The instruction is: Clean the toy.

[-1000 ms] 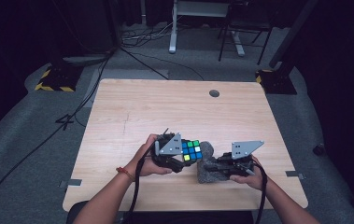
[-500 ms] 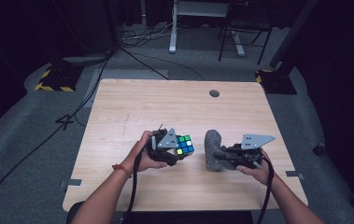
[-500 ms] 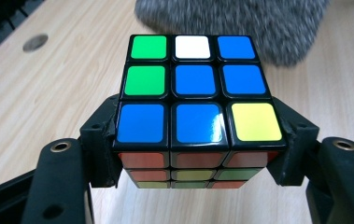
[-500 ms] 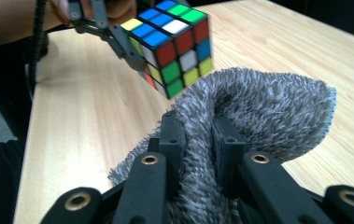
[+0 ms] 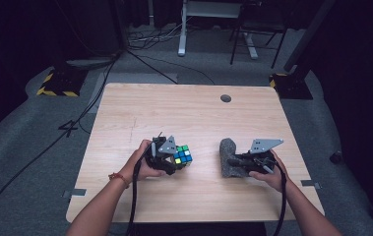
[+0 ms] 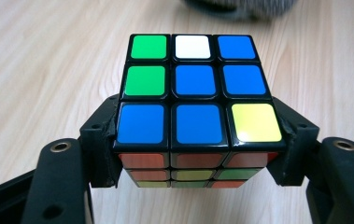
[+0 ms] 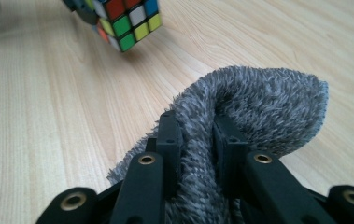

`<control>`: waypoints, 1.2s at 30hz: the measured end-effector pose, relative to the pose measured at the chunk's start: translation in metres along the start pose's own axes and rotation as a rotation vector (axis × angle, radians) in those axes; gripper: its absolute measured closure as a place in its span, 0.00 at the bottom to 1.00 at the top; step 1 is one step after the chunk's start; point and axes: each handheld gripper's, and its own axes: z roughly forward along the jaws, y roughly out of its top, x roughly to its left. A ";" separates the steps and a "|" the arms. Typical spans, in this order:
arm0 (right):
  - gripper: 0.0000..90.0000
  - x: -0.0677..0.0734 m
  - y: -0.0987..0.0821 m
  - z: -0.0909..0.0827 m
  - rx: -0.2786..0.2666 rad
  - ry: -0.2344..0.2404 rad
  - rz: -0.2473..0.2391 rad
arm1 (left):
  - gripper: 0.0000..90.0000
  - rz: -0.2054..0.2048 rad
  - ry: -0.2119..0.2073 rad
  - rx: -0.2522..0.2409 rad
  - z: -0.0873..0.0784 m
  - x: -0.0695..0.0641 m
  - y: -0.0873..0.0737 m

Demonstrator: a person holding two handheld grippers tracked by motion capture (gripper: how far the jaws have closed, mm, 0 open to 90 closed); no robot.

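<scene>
- Evidently the two hands have drawn apart: a second earlier the cube (image 5: 182, 154) and the grey fuzzy cloth (image 5: 228, 156) were almost touching at the middle of the table (image 5: 194, 113); they are now well apart, and both sit lower toward the wood.
- The left gripper (image 6: 198, 161) stays clenched on the cube, pads pressed to its two sides, the blue-and-green face turned up.
- The right gripper (image 7: 197, 135) has a fold of the cloth pinched between its jaws, which have just been easing open a little; the cloth still sits between them.
- This reads as the wiping pass being finished and both things being brought down to the table.
- Both forearms come in from the near edge, each gripper lying roughly level and pointing inward toward the other.
</scene>
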 end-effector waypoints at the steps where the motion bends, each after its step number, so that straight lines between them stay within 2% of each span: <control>1: 0.85 -0.002 -0.002 0.002 0.012 0.001 0.004 | 0.37 -0.008 -0.011 -0.002 0.000 0.001 -0.004; 2: 0.84 -0.003 -0.004 0.004 0.035 -0.013 -0.001 | 0.37 -0.017 -0.017 -0.005 -0.001 0.001 -0.007; 6: 0.84 -0.009 -0.009 0.008 0.052 -0.008 0.018 | 0.37 -0.050 -0.043 -0.008 0.000 0.003 -0.017; 9: 0.84 -0.012 -0.012 0.010 0.062 -0.014 0.024 | 0.37 -0.046 -0.044 0.004 0.001 0.004 -0.021; 13: 0.82 -0.018 -0.017 0.011 0.069 -0.020 0.043 | 0.37 -0.052 -0.066 0.011 0.005 0.005 -0.027; 16: 0.81 -0.020 -0.021 0.014 0.079 -0.022 0.039 | 0.37 -0.076 -0.077 -0.002 0.007 0.009 -0.032; 21: 0.80 -0.021 -0.022 0.016 0.086 -0.021 0.043 | 0.37 -0.092 -0.085 -0.019 0.007 0.011 -0.037; 24: 0.79 -0.023 -0.024 0.018 0.092 -0.021 0.054 | 0.37 -0.094 -0.081 -0.022 0.007 0.012 -0.037; 27: 0.78 -0.023 -0.024 0.018 0.089 -0.018 0.060 | 0.36 -0.115 -0.069 -0.024 0.008 0.012 -0.038; 36: 0.69 -0.022 -0.022 0.014 0.087 -0.025 0.034 | 0.29 -0.114 -0.023 -0.010 0.005 0.011 -0.036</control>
